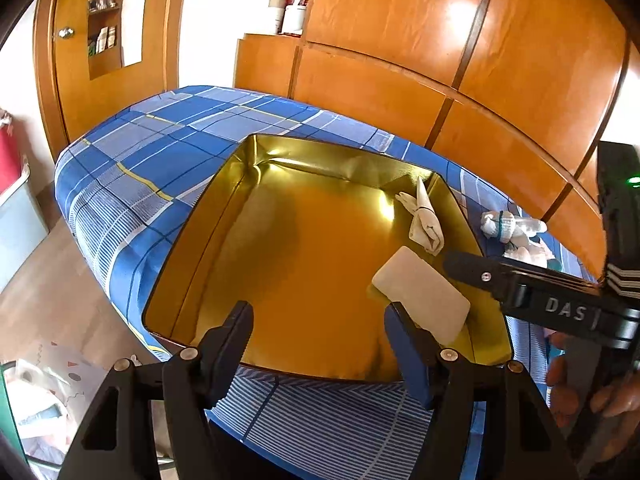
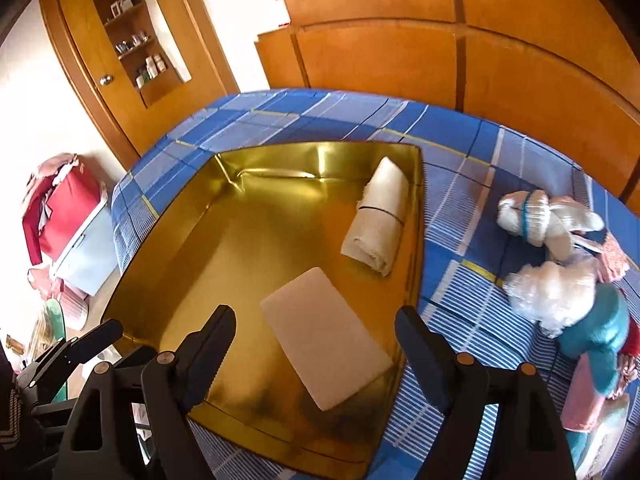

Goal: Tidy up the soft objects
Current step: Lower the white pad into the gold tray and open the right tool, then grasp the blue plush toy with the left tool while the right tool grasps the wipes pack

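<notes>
Two soft things already lie in the gold tin [image 2: 168, 240]: a rolled cloth [image 2: 376, 216] toward its upper right and a flat sponge [image 2: 324, 336] lower centre. The right gripper [image 2: 316, 344] stands wide and empty above the sponge; the left gripper [image 1: 320, 332] is parted, holding nothing. Stuffed toys [image 2: 560, 280], perhaps three, wait at right on the bedspread [image 2: 460, 184].

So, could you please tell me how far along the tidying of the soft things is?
Done: the rolled towel and the white foam pad lie in the gold tin. In hand: nothing; the right gripper hangs open above the pad. Left: the plush toys on the bedspread.
</notes>
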`<state>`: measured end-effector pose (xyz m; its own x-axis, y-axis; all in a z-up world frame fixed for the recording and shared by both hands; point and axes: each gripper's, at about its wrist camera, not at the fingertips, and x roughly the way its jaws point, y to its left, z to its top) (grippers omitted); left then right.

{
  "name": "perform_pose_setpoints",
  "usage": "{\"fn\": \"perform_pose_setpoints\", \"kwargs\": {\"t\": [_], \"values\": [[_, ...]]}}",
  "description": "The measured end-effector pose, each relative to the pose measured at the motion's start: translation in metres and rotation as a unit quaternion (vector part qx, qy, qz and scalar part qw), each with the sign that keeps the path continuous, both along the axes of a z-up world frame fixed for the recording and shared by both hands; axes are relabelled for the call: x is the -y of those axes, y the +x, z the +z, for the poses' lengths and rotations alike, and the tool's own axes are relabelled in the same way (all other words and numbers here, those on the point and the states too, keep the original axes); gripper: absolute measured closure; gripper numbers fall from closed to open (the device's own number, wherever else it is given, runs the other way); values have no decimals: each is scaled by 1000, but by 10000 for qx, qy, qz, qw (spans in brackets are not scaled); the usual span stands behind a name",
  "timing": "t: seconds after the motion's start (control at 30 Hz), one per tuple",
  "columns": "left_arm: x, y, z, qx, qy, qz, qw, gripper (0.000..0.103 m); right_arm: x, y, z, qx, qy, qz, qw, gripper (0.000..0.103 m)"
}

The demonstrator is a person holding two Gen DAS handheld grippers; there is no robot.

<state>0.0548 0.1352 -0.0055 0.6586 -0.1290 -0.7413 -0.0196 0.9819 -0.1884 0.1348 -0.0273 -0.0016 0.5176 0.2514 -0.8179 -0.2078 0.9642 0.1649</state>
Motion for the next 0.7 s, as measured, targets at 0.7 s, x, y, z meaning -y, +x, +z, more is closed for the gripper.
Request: {"fn": "perform_pose_setpoints", "kwargs": {"t": [0.7], "values": [[72, -11, 22, 316, 295, -1136, 9926, 29, 102, -62, 46, 890, -781, -803, 9897, 20]]}}
